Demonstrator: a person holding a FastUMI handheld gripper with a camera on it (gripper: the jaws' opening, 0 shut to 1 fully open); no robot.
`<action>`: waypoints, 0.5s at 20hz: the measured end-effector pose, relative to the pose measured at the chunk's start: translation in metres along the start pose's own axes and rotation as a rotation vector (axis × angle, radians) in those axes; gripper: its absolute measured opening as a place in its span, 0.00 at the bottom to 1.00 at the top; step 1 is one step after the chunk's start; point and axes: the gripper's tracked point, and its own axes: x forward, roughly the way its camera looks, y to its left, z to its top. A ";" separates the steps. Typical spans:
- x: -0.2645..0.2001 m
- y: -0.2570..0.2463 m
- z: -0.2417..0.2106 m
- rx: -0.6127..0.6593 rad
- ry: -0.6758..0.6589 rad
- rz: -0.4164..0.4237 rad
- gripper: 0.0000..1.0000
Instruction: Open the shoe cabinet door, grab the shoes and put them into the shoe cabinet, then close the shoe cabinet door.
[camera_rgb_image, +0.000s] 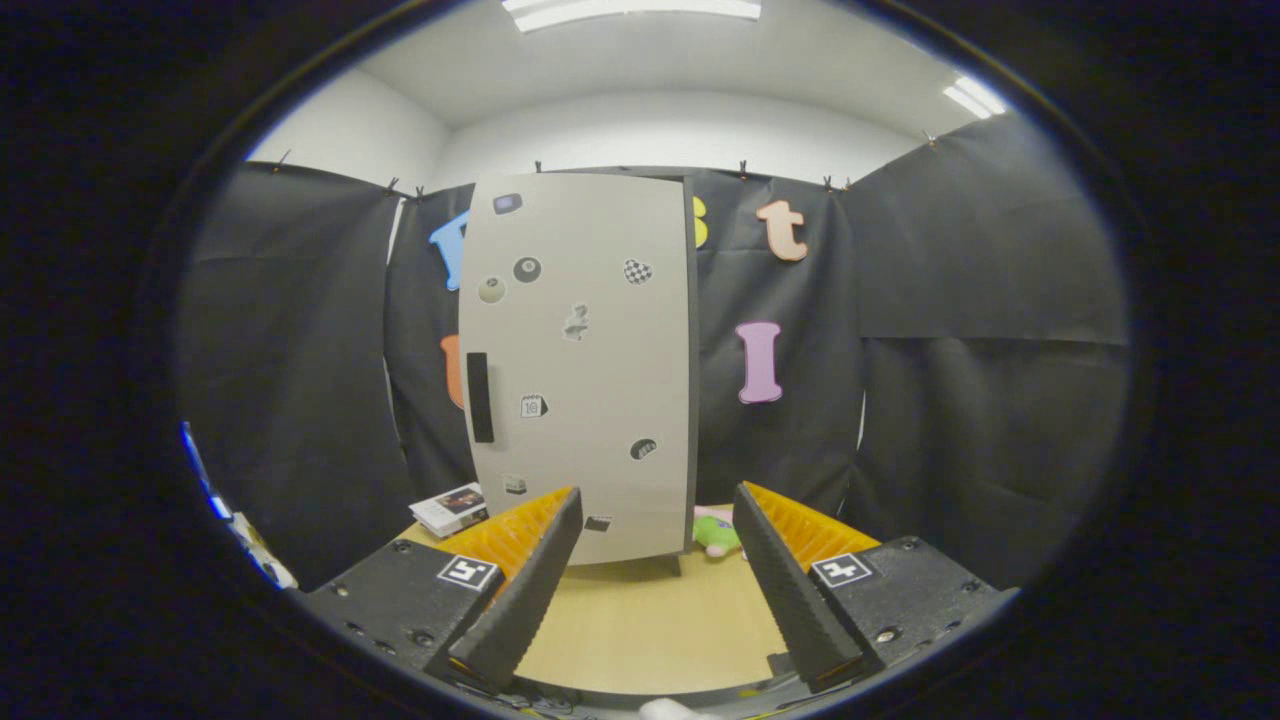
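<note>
Pale grey shoe cabinet door (585, 370), and it's dotted with small stickers: a black ball, a cream ball, a black-and-white chequered heart, a dark oval. The door handle (480, 397) is a plain black strip. The worktop (650, 620) glows a warm light wood yellow. The gripper (655, 515) is held wide apart on nothing, its fingers (520, 590) ribbed black with orange behind, each carrying a black-and-white square marker. A soft toy (716, 533) peeks by the cabinet in bright green and pink. A small booklet (452, 508) looks white with a dark cover picture.
</note>
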 end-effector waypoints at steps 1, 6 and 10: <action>-0.002 -0.001 -0.001 0.001 0.004 0.001 0.99; -0.004 -0.004 -0.003 -0.013 0.003 -0.005 0.99; -0.005 -0.004 -0.003 -0.016 0.000 -0.001 0.99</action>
